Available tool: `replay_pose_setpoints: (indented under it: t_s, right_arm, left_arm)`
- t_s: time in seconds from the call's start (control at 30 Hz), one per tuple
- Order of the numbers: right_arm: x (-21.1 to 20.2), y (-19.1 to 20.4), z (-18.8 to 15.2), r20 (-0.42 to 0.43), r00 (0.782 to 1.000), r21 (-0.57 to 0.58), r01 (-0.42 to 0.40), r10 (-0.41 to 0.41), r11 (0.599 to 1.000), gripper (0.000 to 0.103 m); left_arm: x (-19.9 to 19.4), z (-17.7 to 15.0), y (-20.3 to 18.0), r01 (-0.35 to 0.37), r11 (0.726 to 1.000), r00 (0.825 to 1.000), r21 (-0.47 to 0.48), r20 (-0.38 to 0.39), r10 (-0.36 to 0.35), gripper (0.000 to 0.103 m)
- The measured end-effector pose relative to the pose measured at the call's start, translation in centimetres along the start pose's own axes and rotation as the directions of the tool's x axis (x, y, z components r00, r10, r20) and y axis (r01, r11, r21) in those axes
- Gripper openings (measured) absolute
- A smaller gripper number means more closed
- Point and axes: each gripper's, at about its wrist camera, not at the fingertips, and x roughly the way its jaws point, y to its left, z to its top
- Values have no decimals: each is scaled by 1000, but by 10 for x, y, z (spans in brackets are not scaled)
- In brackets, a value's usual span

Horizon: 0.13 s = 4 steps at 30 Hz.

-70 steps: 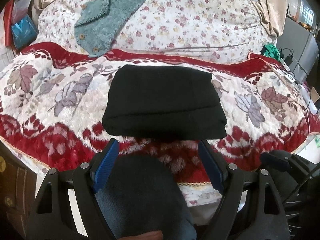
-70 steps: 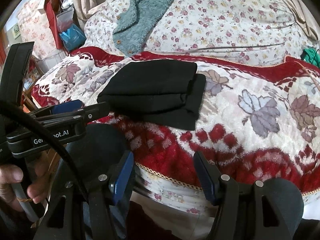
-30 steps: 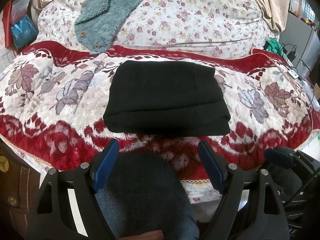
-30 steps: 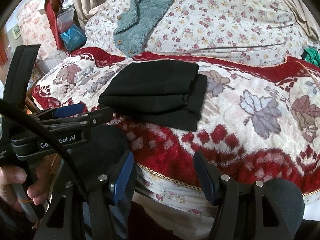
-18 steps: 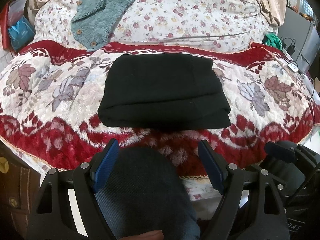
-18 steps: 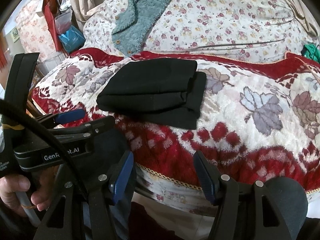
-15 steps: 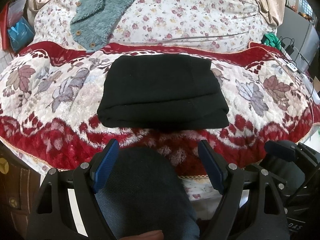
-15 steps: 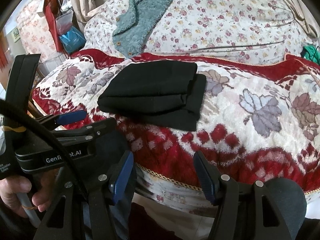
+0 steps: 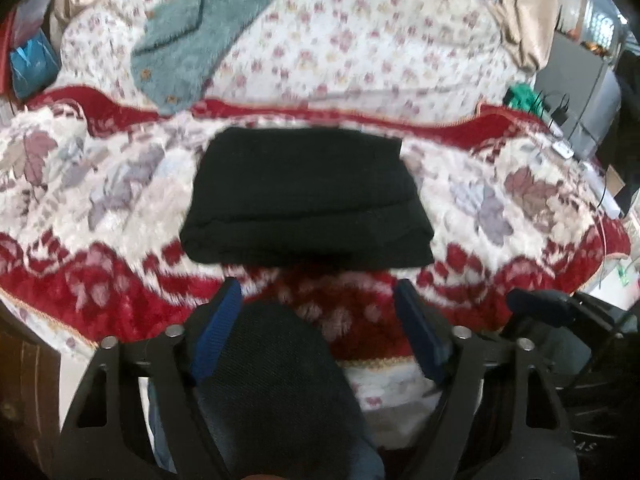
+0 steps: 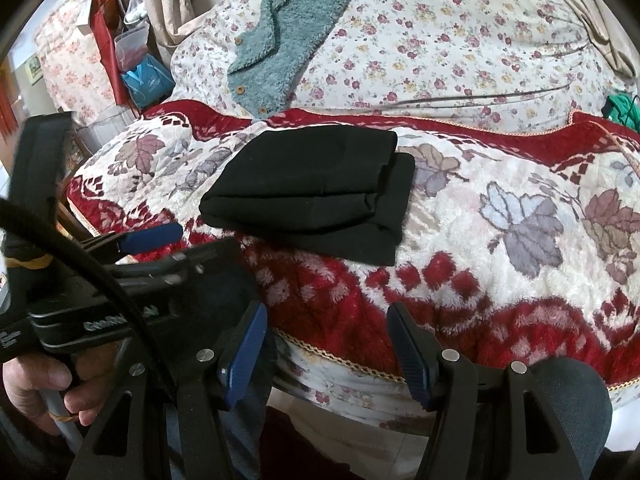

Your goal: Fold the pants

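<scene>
Nearest me, the left gripper hung off the bed's edge with its blue pads spread wide and nothing between them, above the person's dark knee. The right gripper sat likewise, jaws apart and empty, clear of the cloth. A hand clutched the left tool's handle (seen from the right camera). Just beyond both lay the pants, black, folded into a squat stack on the red leafy blanket, lower layers poking out at the right. Farther back spread a floral quilt with a teal fleece thrown across it.
</scene>
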Motion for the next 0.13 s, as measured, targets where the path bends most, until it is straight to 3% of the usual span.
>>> replay_pose_setpoints:
  t_s: [0.13]
  right_arm:
    - [0, 0, 1, -1, 1000, 3, 0, 0, 1000, 61]
  left_arm:
    - [3, 4, 7, -34, 999, 999, -12, -8, 34, 68]
